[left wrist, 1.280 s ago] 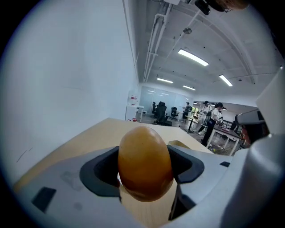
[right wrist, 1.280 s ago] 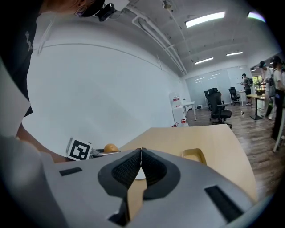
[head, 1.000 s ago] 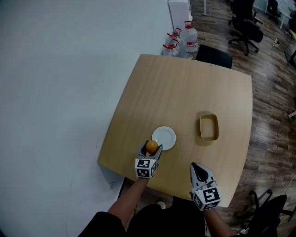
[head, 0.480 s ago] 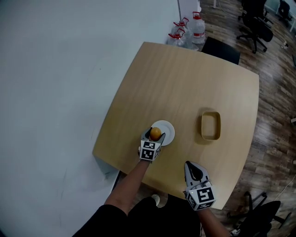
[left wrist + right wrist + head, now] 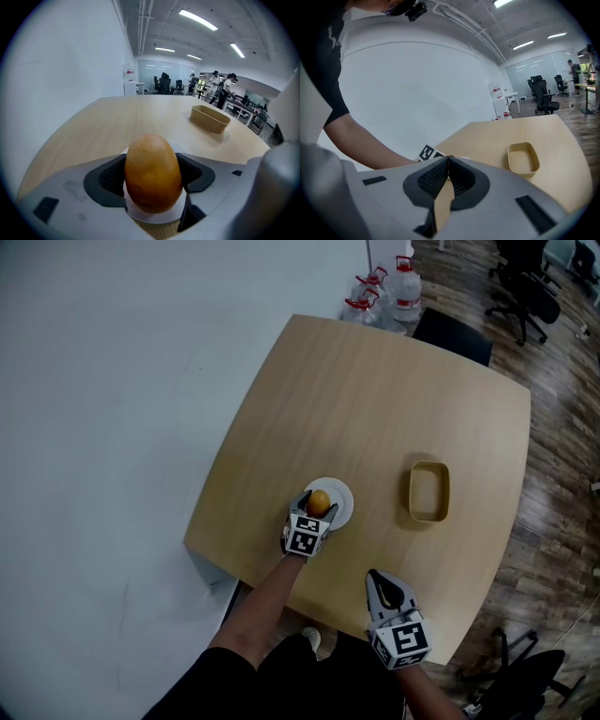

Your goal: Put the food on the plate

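In the lower middle of the head view, the left gripper [image 5: 314, 513] has its jaws closed on the food [image 5: 152, 172], an orange-yellow, egg-shaped fruit, pinched across its middle by the dark pads. The fruit stands on end over the white plate [image 5: 342, 506]; whether it touches the plate is not clear. It looks smooth, firm and fairly light, and likely to roll. A grip across the widest part, as here, suits it best, with a gentle release. Further right and lower, the right gripper [image 5: 380, 580] hangs by the table edge [image 5: 281, 563], jaws pressed together and empty. A tan tray [image 5: 428, 491] sits rightmost.
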